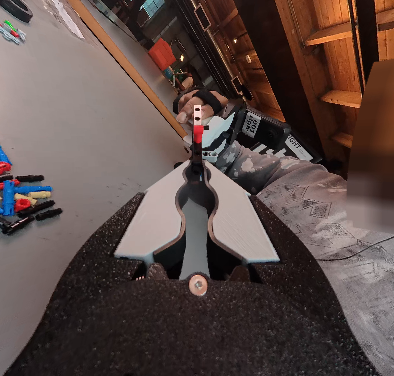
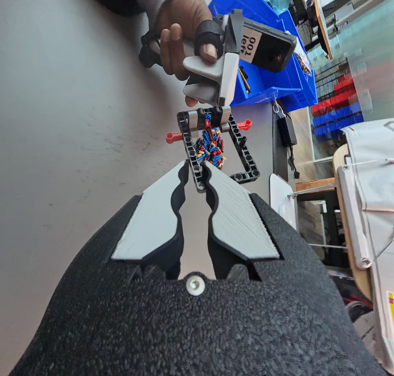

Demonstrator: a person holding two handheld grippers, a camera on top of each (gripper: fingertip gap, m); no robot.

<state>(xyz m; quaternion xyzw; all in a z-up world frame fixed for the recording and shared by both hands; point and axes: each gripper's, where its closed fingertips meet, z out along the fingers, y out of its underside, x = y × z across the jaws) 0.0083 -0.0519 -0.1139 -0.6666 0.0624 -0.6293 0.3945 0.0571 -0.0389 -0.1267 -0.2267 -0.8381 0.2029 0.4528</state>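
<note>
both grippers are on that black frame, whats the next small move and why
Probably hold steady and lift no further. The black frame hangs above the grey table, pinched at one beam by the right gripper and at its grey end by the left gripper; pulling apart could twist it.

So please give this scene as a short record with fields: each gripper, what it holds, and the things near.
left gripper: shut on the black frame, seen edge-on in its own view
right gripper: shut on one side beam of the same frame
frame: held above the table, between both grippers; red pins stick out at both sides
loose parts: blue, red, black and beige pieces lying on the table
bins: blue, behind the left gripper
</note>
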